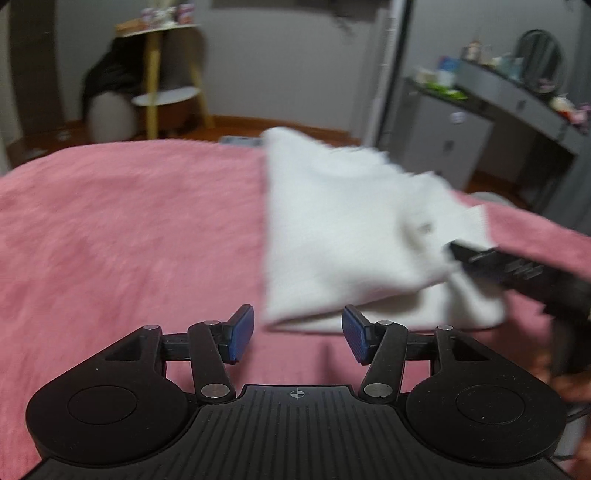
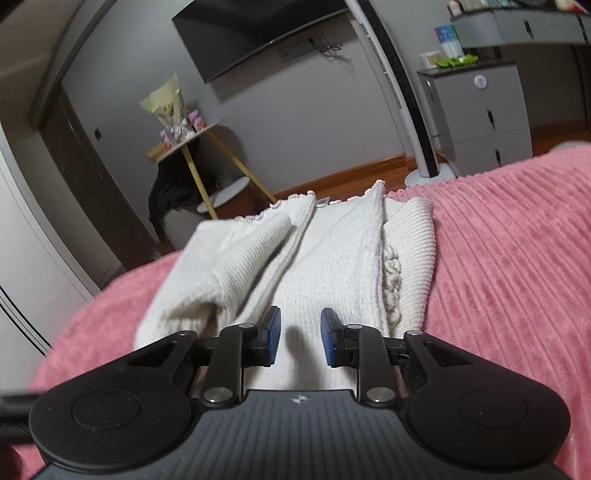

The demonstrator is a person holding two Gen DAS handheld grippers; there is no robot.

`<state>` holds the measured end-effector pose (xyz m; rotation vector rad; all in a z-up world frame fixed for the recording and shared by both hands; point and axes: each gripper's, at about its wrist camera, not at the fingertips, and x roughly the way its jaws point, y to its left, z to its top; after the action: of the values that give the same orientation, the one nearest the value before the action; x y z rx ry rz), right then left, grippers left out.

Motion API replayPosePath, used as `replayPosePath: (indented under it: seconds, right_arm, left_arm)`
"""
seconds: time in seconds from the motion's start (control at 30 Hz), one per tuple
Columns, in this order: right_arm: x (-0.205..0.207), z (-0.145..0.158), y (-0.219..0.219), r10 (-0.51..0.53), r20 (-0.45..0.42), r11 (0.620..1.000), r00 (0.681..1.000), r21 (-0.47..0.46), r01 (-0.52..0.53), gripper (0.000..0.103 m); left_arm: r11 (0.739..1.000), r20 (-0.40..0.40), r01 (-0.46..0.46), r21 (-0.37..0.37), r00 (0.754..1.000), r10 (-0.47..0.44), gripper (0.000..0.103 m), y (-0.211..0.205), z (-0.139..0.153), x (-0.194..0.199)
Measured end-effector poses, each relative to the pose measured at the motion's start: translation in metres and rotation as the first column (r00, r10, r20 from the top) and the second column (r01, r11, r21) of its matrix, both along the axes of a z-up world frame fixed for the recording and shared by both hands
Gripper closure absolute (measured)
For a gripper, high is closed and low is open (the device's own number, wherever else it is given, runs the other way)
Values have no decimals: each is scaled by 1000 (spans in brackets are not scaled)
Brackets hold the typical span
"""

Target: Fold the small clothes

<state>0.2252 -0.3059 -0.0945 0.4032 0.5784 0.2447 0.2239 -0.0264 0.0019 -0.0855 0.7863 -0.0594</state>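
A white knitted garment (image 1: 343,229) lies partly folded on the pink bedspread (image 1: 129,229). My left gripper (image 1: 297,339) is open and empty, just in front of the garment's near edge. My right gripper (image 1: 491,258) reaches in from the right in the left wrist view, at the garment's right side with a flap of cloth over its tip. In the right wrist view the garment (image 2: 332,266) lies in ribbed folds with frilled edges, and my right gripper (image 2: 300,338) has its jaws apart with cloth lying between them.
The pink bedspread (image 2: 509,258) covers the whole work surface. Beyond the bed are a round side table with yellow legs (image 1: 162,66), a grey cabinet (image 2: 484,118), a grey desk (image 1: 517,96), a white tower fan (image 2: 410,110) and a wall TV (image 2: 258,33).
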Motion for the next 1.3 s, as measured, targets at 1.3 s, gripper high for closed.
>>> replayPosePath:
  seconds: [1.3]
  right_arm:
    - [51,76,96,91,35,939,995,-336,-74,81]
  left_arm:
    - [977,17,-11,-211,1000,15,54,24,-46,25]
